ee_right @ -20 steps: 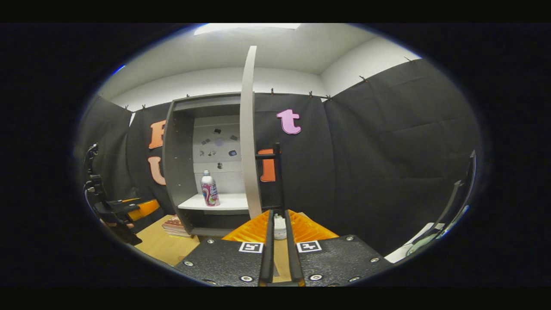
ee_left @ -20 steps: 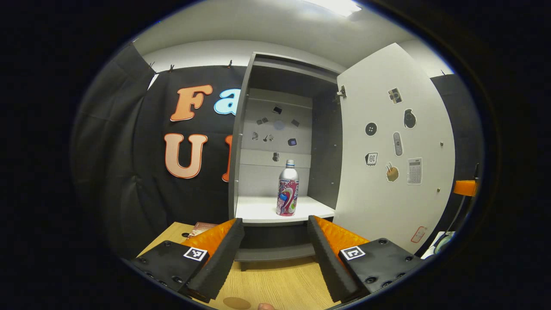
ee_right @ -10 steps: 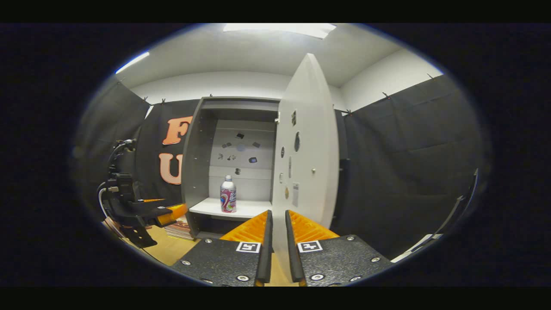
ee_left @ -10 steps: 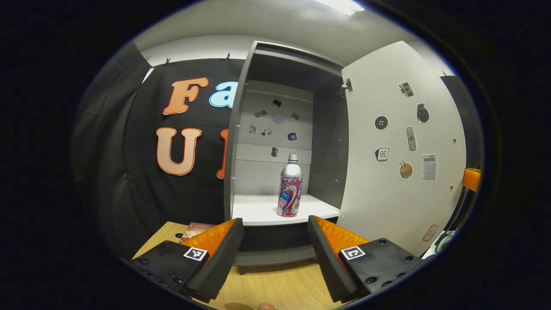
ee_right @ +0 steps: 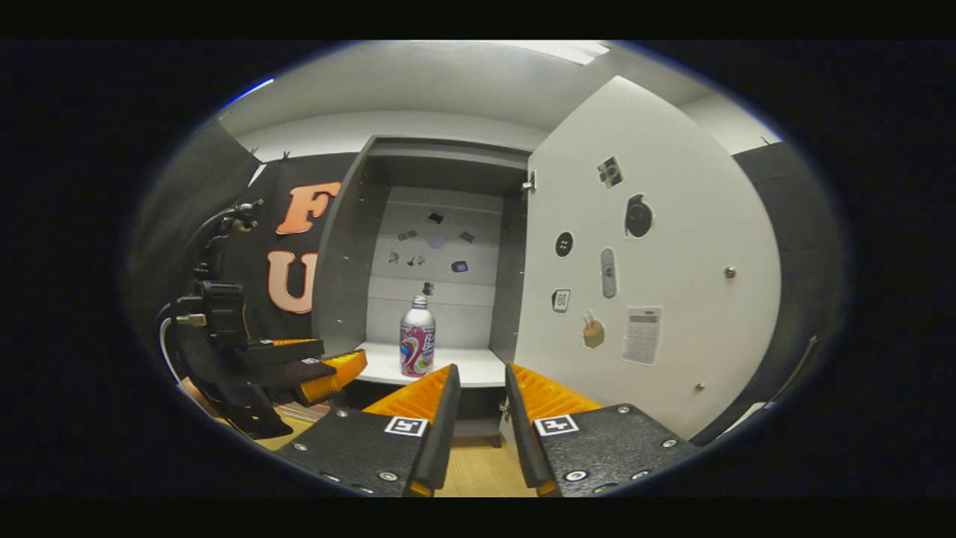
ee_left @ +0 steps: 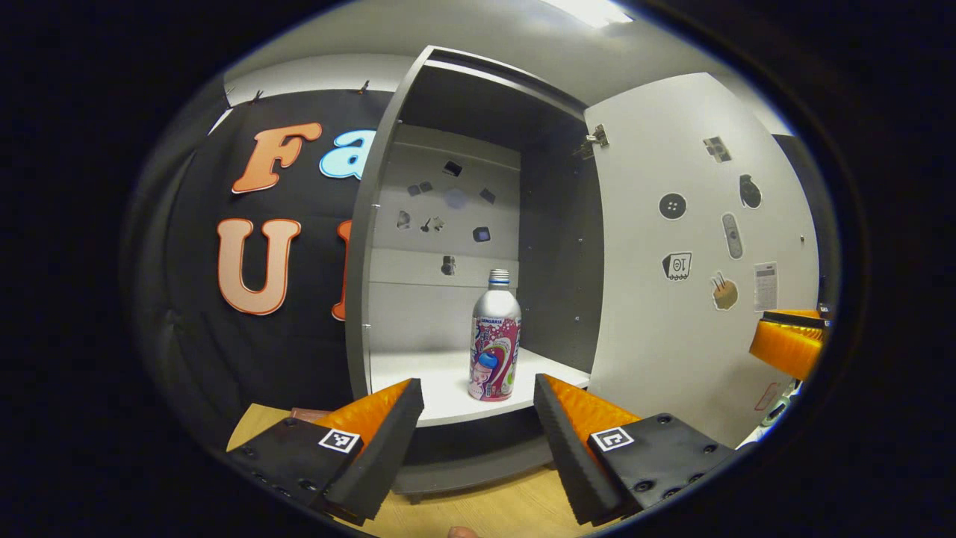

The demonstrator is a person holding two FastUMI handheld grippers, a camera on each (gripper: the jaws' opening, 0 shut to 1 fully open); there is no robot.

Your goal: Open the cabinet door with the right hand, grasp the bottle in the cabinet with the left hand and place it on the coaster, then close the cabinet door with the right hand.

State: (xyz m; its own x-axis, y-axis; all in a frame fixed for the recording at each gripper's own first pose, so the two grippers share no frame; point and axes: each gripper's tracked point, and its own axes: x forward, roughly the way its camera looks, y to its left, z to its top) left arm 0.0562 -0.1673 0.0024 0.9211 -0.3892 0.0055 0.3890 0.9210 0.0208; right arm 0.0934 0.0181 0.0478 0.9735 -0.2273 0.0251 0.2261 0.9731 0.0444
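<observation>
Grey cabinet [ee_left: 388, 224]: its white door [ee_left: 694, 246] is swung wide to the right, so the opening step looks done.
Bottle [ee_left: 493, 340]: a metal drinks bottle with a pink printed label, upright on the white shelf [ee_left: 418, 381] inside, towards the front.
Left gripper [ee_left: 478, 407]: jaws spread wide, empty, lined up on the bottle but short of the shelf edge.
Right gripper [ee_right: 478, 388]: jaws slightly apart, holding nothing, clear of the door.
Step in hand: the left-hand reach for the bottle — grasp not yet made.
Next move: carry the left gripper forward over the shelf until the fingers flank the bottle's body, then close.
Coaster: cannot tell where it lies — the wooden bench [ee_left: 485, 508] shows little.
</observation>
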